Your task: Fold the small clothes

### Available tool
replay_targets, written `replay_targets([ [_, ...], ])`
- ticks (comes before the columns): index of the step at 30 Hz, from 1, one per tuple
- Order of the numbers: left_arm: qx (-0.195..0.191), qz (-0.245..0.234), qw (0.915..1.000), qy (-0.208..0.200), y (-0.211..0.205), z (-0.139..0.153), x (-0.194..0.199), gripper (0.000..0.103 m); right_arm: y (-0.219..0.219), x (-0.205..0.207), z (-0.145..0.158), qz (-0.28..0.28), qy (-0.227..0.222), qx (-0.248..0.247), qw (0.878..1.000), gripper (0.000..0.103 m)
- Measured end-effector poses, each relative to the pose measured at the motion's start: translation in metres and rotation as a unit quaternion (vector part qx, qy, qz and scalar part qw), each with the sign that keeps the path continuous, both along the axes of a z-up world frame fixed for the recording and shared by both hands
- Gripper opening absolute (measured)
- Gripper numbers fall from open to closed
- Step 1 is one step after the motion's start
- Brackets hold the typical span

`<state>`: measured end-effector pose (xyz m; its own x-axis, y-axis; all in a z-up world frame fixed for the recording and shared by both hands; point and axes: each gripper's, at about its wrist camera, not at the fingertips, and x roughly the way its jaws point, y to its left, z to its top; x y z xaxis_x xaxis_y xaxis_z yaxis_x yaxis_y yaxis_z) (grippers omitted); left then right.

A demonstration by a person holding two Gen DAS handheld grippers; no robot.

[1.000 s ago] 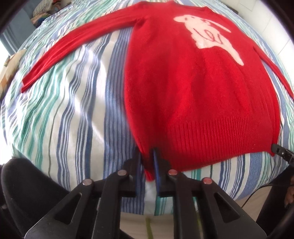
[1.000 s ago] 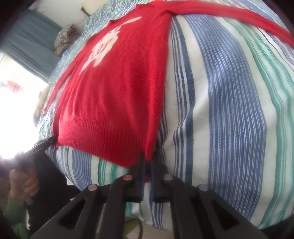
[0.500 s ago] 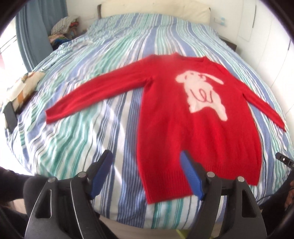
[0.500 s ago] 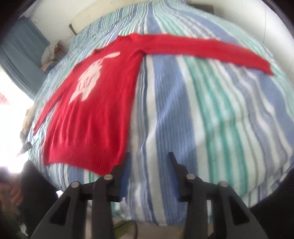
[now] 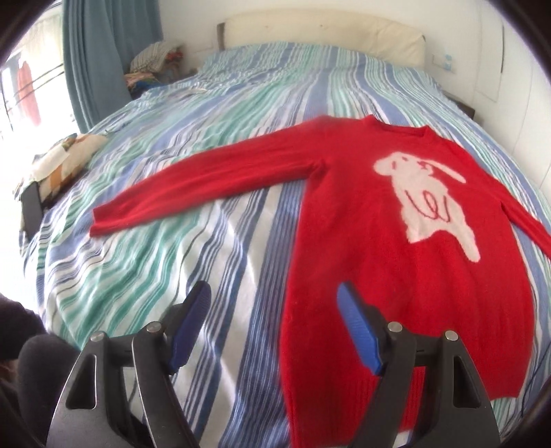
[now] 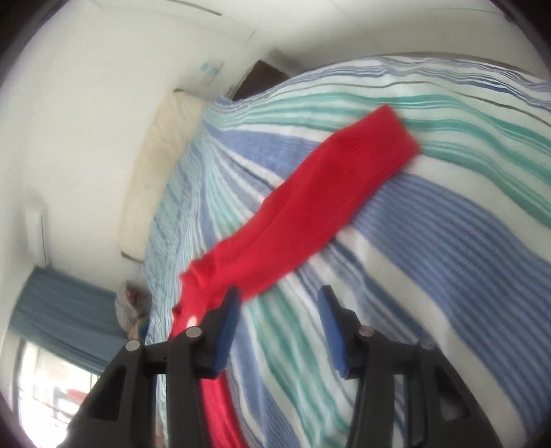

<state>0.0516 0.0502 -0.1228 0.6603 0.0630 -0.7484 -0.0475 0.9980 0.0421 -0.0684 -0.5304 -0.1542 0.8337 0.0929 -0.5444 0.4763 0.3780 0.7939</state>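
A red sweater point(image 5: 396, 248) with a white dog figure point(image 5: 427, 193) lies flat, face up, on the striped bed point(image 5: 172, 262). Its left sleeve point(image 5: 213, 179) stretches out to the left. My left gripper point(image 5: 273, 318) hangs open above the sweater's lower left edge, nothing between its blue pads point(image 5: 358, 331). In the right wrist view the sweater's other sleeve point(image 6: 310, 210) runs diagonally across the bed, its cuff point(image 6: 385, 138) at the upper right. My right gripper point(image 6: 279, 320) is open over the sleeve's near part, holding nothing.
A cream headboard point(image 5: 323, 32) and white wall stand behind the bed. Blue curtains point(image 5: 103, 51) and a pile of clothes point(image 5: 155, 65) are at the far left. A patterned cushion point(image 5: 62, 162) lies at the bed's left edge. A dark-clothed knee point(image 5: 38, 372) shows at the lower left.
Both grippers let go of the sweater's hem corners and opened. The left one lifted and tipped up toward the headboard. The right one swung and rolled over to the right sleeve.
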Motion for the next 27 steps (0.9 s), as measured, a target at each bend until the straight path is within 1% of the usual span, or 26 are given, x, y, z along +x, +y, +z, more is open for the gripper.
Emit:
replay_targets([
  [2,-0.002,0.006,0.9999,-0.011,0.003,0.003,0.002,0.078,-0.022,0.001,-0.009,-0.039,0.001,0.013,0.999,0.046],
  [5,-0.003,0.015,0.9999,-0.004,0.006,0.000,0.005,0.078,-0.046,0.003,-0.022,-0.081,0.001,0.038,0.996,0.044],
  [8,-0.005,0.018,0.9998,0.007,0.007,-0.005,0.008,0.078,-0.063,0.011,-0.031,-0.100,-0.006,0.058,0.993,0.037],
  [13,0.005,0.018,0.9998,0.009,0.004,-0.009,0.009,0.078,-0.078,0.023,-0.035,-0.122,-0.019,0.068,0.990,0.036],
  [14,0.005,0.018,0.9998,0.011,0.004,-0.010,0.009,0.078,-0.079,0.025,-0.036,-0.129,-0.017,0.069,0.989,0.033],
  [15,0.004,0.019,0.9997,0.013,0.004,-0.011,0.009,0.078,-0.081,0.026,-0.037,-0.136,-0.011,0.069,0.988,0.027],
  [16,0.003,0.020,0.9997,0.015,0.004,-0.012,0.010,0.078,-0.082,0.028,-0.038,-0.143,-0.005,0.067,0.988,0.023],
  [17,0.003,0.022,0.9996,0.015,0.005,-0.012,0.010,0.078,-0.083,0.032,-0.038,-0.144,0.004,0.063,0.988,0.008],
  [18,0.004,0.024,0.9996,0.014,0.006,-0.012,0.009,0.078,-0.085,0.036,-0.039,-0.139,0.017,0.058,0.988,0.002],
  [19,0.004,0.027,0.9996,0.011,0.008,-0.011,0.008,0.078,-0.086,0.038,-0.038,-0.137,0.021,0.052,0.989,0.003],
  [20,0.002,0.030,0.9995,0.009,0.010,-0.010,0.008,0.078,-0.086,0.040,-0.031,-0.136,0.026,0.038,0.990,0.004],
  [22,-0.005,0.035,0.9993,0.009,0.014,-0.010,0.008,0.078,-0.081,0.049,-0.003,-0.116,0.033,-0.013,0.993,0.004],
  [25,-0.016,0.040,0.9990,0.013,0.016,-0.011,0.011,0.078,-0.057,0.077,0.063,-0.052,0.015,-0.111,0.992,0.004],
  [27,-0.023,0.040,0.9989,0.013,0.017,-0.010,0.013,0.078,-0.027,0.106,0.114,0.008,-0.014,-0.169,0.985,0.004],
])
